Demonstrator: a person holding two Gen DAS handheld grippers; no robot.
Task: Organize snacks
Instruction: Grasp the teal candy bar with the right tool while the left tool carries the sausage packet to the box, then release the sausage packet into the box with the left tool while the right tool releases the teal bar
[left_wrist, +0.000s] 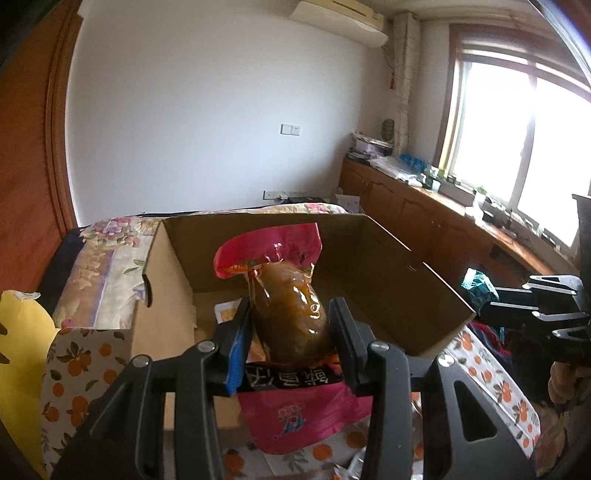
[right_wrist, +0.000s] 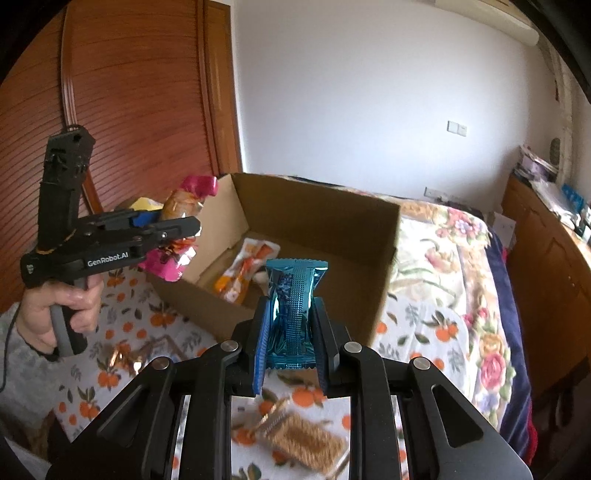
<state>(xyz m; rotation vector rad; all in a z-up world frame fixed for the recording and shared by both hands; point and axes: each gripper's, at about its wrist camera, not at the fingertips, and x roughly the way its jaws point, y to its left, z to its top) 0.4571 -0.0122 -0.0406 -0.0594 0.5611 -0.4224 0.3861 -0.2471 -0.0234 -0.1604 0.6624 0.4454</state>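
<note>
My left gripper (left_wrist: 290, 314) is shut on a pink pouch with a brown snack inside (left_wrist: 288, 302) and holds it upright above the near edge of an open cardboard box (left_wrist: 388, 258). It also shows in the right wrist view (right_wrist: 192, 227) with the pink pouch (right_wrist: 184, 206). My right gripper (right_wrist: 290, 314) is shut on a shiny blue wrapped snack (right_wrist: 291, 310) in front of the box (right_wrist: 332, 221). An orange-and-white snack packet (right_wrist: 243, 273) lies inside the box. The right gripper (left_wrist: 476, 295) shows in the left wrist view with the blue snack (left_wrist: 474, 286).
The box stands on a bed with an orange-print cloth (right_wrist: 129, 325) and a floral blanket (right_wrist: 461, 258). A brown wafer-like snack (right_wrist: 303, 443) and a foil wrapper (right_wrist: 122, 360) lie on the cloth. A yellow packet (left_wrist: 18, 350) is at the left. Wooden cabinets (left_wrist: 424, 218) line the window wall.
</note>
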